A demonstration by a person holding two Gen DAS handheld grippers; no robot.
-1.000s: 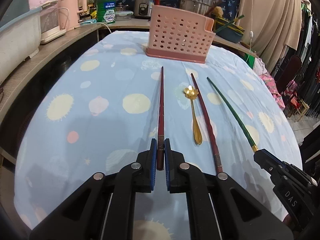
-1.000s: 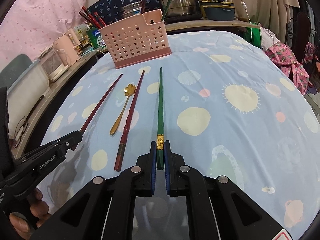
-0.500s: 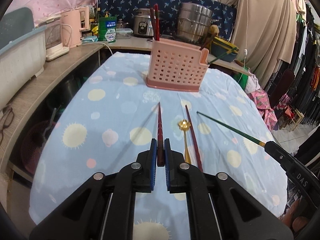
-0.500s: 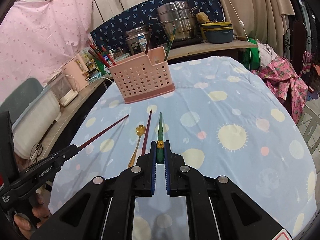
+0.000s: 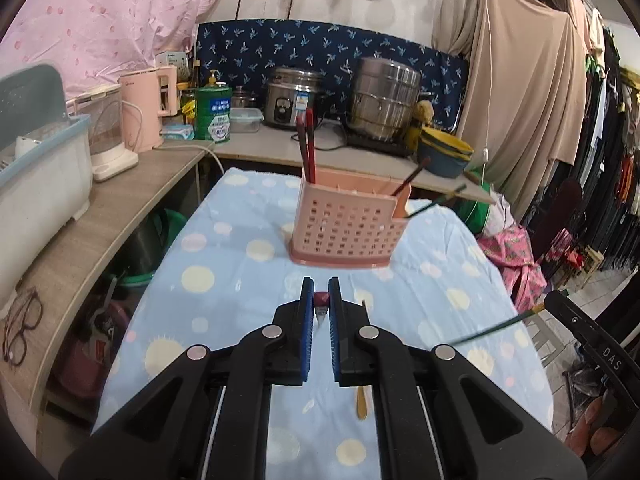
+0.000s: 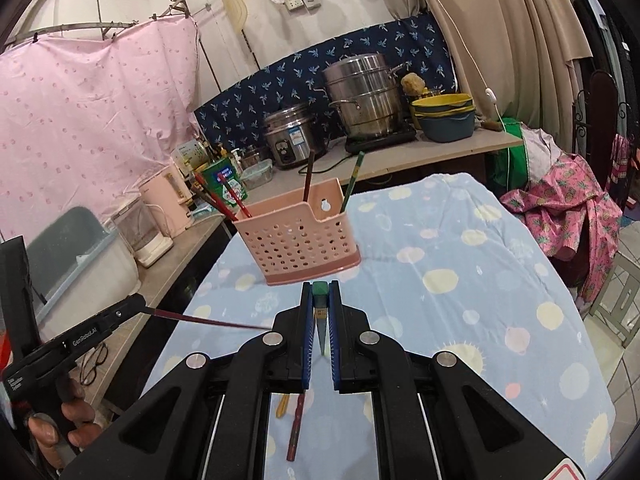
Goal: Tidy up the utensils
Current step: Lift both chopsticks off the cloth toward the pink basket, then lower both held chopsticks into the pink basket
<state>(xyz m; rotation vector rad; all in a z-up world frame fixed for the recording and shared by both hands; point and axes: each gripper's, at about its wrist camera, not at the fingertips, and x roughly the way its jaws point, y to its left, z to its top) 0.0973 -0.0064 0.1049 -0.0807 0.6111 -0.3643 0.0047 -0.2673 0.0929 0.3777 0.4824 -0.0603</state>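
Note:
My left gripper [image 5: 320, 300] is shut on a dark red chopstick [image 5: 321, 299], held up off the table and seen end-on; the same red chopstick [image 6: 208, 321] slants down from the left gripper [image 6: 136, 307] in the right wrist view. My right gripper [image 6: 320, 304] is shut on a green chopstick [image 6: 320, 292], whose shaft [image 5: 492, 330] hangs down-left from the right gripper [image 5: 550, 304]. The pink perforated holder [image 5: 346, 226] stands ahead on the spotted blue tablecloth [image 5: 224, 280] with several chopsticks in it. A second red chopstick [image 6: 296, 428] and a gold spoon [image 5: 361, 402] lie below, partly hidden.
A wooden counter [image 5: 100, 220] runs along the left with a pink kettle [image 5: 148, 108], a blender and glasses [image 5: 20, 330]. Behind the holder [image 6: 298, 236] stand a rice cooker [image 5: 292, 96], a steel steamer pot [image 5: 384, 100] and stacked bowls [image 5: 444, 154]. Clothes hang at the right.
Both grippers have risen from the table, each lifting its chopstick, whose tips now hang in the air. The holder and back wall have come into view; the spoon and other red chopstick stay down.

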